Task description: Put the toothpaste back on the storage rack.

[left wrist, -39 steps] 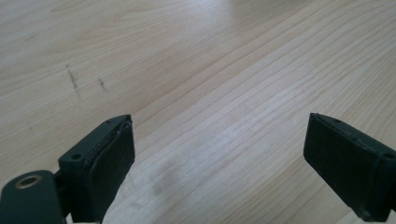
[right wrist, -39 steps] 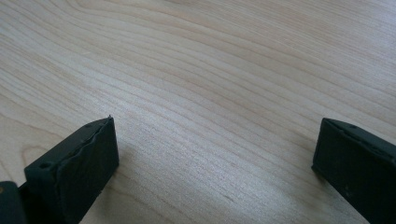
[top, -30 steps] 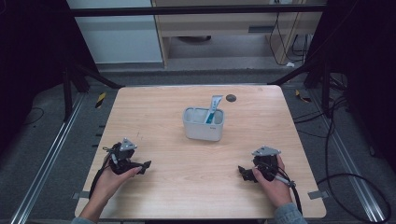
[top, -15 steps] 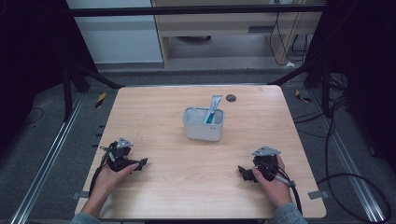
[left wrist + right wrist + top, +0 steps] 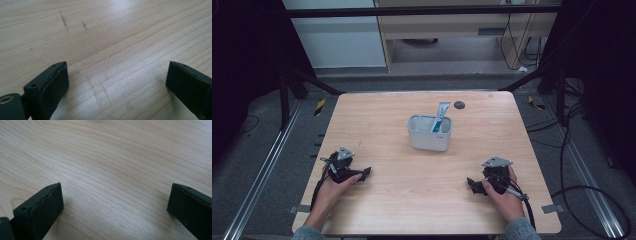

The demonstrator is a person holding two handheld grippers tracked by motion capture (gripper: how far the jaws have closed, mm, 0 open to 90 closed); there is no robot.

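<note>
Pale wood grain covers the desk [image 5: 402, 200], on which both tools are rested near the front edge. The left tool [image 5: 362, 173] is held in the left hand [image 5: 333, 187] at the desk's front left corner, with its jaws pointed toward the middle of the desk. In the left gripper view, the left tool [image 5: 117, 82] is seen with its two black jaws set wide apart, and nothing is held between them; bare wood with a few dark scuffs and a thin curved scratch is seen in the gap. The right tool [image 5: 473, 184] is held in the right hand [image 5: 504, 197] at the front right, with its jaws pointed inward toward the left tool. In the right gripper view, the right tool [image 5: 115, 202] is likewise spread wide, and only plain wood is seen between its jaws.

A white tub [image 5: 429, 139] is stood near the centre of the desk, well apart from both tools and farther from the person. A toothpaste tube [image 5: 441, 114] is leaned inside the tub, tilted, with its upper end raised above the rim. A small dark disc [image 5: 459, 105] is set in the desk surface just behind the tub, near the far edge.
</note>
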